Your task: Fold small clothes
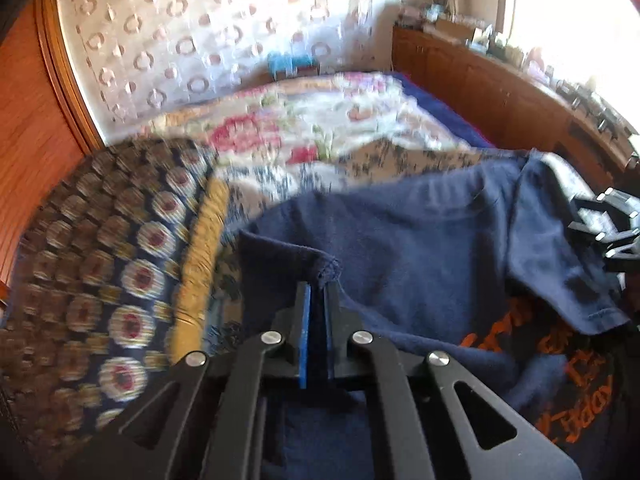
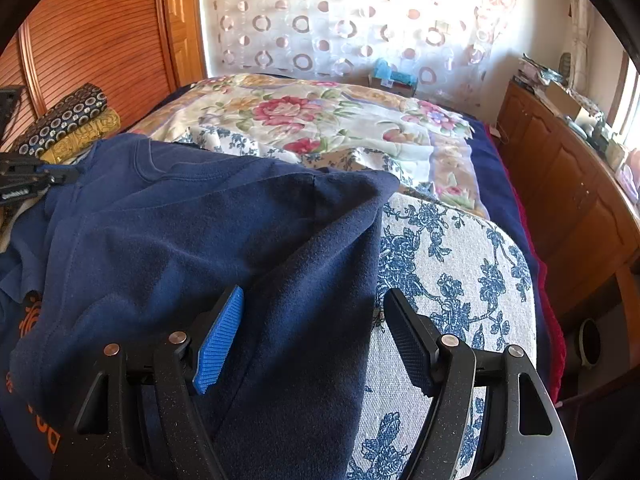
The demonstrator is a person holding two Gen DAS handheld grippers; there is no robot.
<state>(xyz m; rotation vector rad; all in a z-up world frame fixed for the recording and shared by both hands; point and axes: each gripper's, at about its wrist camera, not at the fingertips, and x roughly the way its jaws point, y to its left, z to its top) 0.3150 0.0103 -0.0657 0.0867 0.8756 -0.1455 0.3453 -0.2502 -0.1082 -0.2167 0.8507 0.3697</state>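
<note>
A navy sweatshirt [image 1: 400,232] with orange print [image 1: 580,380] lies rumpled on a white, blue-flowered padded surface [image 2: 460,260]. My left gripper [image 1: 318,286] is shut on a bunched corner of the sweatshirt's left side, with fabric poking out past the blue pads. In the right wrist view the sweatshirt [image 2: 200,220] drapes between the spread fingers of my right gripper [image 2: 314,292], which is open; its blue pad [image 2: 220,340] and black finger [image 2: 404,332] stand apart from the cloth's right edge. Each gripper shows in the other's view: the right gripper [image 1: 608,224], the left gripper [image 2: 28,180].
A flowered bedspread [image 2: 320,120] covers the bed beyond. Folded patterned fabrics [image 2: 68,116] lie at the left beside a wooden wardrobe door [image 2: 92,40]. A cluttered wooden cabinet [image 2: 568,184] runs along the right. A circle-patterned curtain [image 2: 340,20] hangs behind.
</note>
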